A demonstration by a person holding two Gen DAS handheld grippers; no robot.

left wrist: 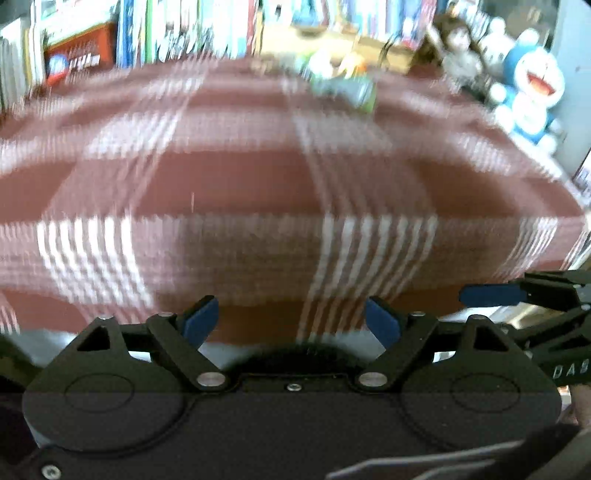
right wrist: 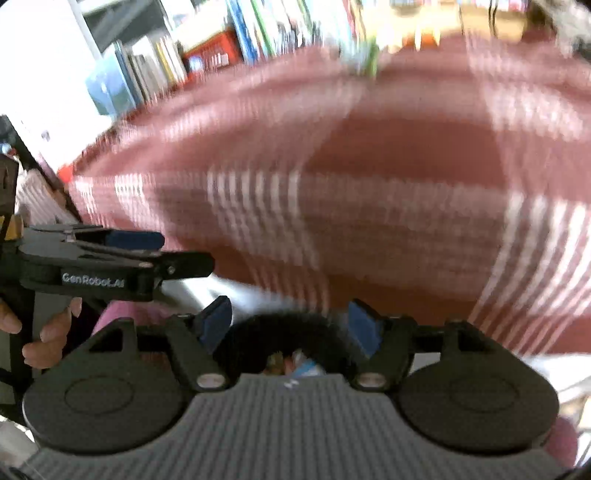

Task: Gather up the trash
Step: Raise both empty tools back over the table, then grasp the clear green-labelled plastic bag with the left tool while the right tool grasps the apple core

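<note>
Both views are heavily blurred. My left gripper (left wrist: 291, 321) stands open above the near edge of a table with a red and white plaid cloth (left wrist: 236, 192), with nothing between its blue pads (left wrist: 201, 319). My right gripper (right wrist: 290, 325) is also open and holds nothing. Just beneath it is a dark round opening (right wrist: 255, 328) with coloured scraps (right wrist: 301, 365) inside. A blurred green and grey item (left wrist: 343, 90) lies at the far side of the cloth and also shows as a green smear (right wrist: 364, 55) in the right wrist view. Each gripper appears in the other's view: the right one (left wrist: 491, 295), the left one (right wrist: 122, 254).
Rows of books (left wrist: 166, 33) and a red box (left wrist: 79, 51) stand behind the table. A blue and white plush toy (left wrist: 532, 85) and other soft toys sit at the far right. A person's hand (right wrist: 40, 332) holds the left gripper's handle.
</note>
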